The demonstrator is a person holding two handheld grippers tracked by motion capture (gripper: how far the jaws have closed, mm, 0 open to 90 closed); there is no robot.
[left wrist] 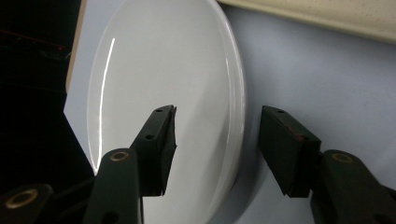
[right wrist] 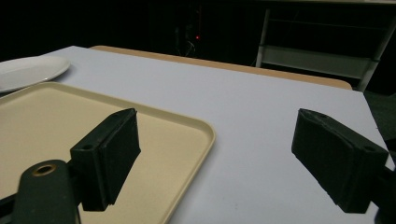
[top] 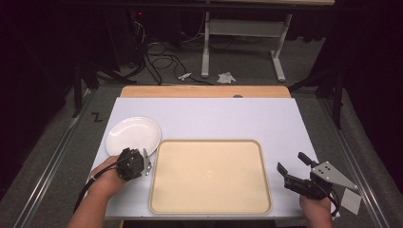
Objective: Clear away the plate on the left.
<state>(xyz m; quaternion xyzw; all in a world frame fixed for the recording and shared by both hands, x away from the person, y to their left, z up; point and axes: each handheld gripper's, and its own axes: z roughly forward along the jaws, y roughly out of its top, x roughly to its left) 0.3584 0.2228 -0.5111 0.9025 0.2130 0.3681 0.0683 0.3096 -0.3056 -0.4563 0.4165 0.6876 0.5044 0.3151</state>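
A white plate (top: 133, 135) lies on the pale table top at the left, just off the far-left corner of a beige tray (top: 209, 175). My left gripper (top: 139, 153) is at the plate's near edge. In the left gripper view the plate (left wrist: 163, 60) has its rim between the jaws of my left gripper (left wrist: 217, 135): one jaw hangs over the plate, the other stands outside the rim with a gap, so it is open. My right gripper (top: 291, 161) hovers right of the tray, open wide with nothing between its jaws (right wrist: 215, 140). The tray's corner (right wrist: 70, 112) and the plate (right wrist: 28, 70) lie ahead of it.
The white table top (top: 214, 114) runs wide beyond the tray, with a wooden strip (top: 204, 91) along its far edge. A paper scrap (top: 350, 200) lies past the table's right edge. Cables and a white frame's legs (top: 205, 47) stand on the floor beyond.
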